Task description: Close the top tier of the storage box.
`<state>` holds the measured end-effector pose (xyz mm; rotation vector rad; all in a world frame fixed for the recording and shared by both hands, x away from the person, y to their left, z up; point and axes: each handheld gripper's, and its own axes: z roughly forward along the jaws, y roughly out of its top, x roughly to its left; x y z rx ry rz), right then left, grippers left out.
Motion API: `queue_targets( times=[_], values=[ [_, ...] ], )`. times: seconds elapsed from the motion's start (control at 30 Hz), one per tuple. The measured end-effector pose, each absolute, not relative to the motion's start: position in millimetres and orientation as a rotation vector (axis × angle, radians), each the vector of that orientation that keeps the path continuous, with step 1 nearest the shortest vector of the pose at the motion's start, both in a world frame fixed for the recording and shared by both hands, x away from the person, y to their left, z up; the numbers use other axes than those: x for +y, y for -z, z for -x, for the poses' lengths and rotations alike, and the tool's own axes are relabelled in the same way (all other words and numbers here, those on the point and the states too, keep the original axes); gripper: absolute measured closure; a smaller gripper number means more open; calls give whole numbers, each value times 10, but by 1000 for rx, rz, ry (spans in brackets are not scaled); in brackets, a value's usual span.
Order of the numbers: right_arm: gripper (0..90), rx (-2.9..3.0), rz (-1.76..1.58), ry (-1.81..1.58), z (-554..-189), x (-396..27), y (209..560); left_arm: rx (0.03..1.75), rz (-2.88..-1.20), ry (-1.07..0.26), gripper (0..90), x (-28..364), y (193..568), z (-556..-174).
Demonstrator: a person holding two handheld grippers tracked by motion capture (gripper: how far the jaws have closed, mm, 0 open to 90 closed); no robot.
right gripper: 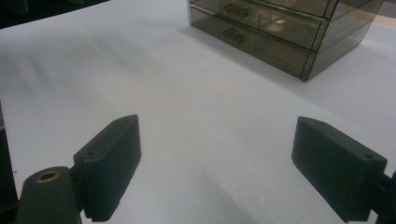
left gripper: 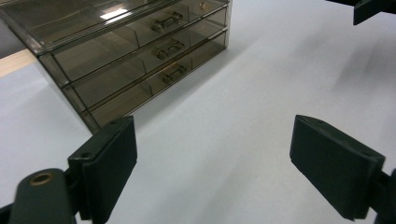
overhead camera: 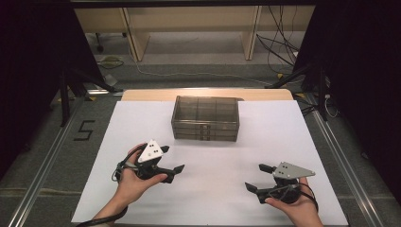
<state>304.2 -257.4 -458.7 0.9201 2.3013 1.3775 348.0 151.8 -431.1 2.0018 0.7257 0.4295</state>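
Two grippers, left (overhead camera: 171, 162) and right (overhead camera: 258, 177), jaws wide and empty, face one three-drawer cabinet (overhead camera: 205, 118).

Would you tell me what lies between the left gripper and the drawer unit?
Nothing: in the high view, bare white table surface separates the open left gripper from the smoked drawer unit.

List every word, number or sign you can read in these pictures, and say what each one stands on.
"5": a dark figure marked on the grey floor, left of the white table in the high view.
Nothing readable on the smoky drawer box, its handles, or either gripper's grey plate.
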Motion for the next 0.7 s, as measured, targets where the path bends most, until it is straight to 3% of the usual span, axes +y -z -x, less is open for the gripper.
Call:
queue_targets(
  times=[0.7],
  values=[
    [163, 2301, -918, -1378, -3041, -2575, 4587, 782, -1968, -491, 149, 1900, 4402, -3292]
  ],
)
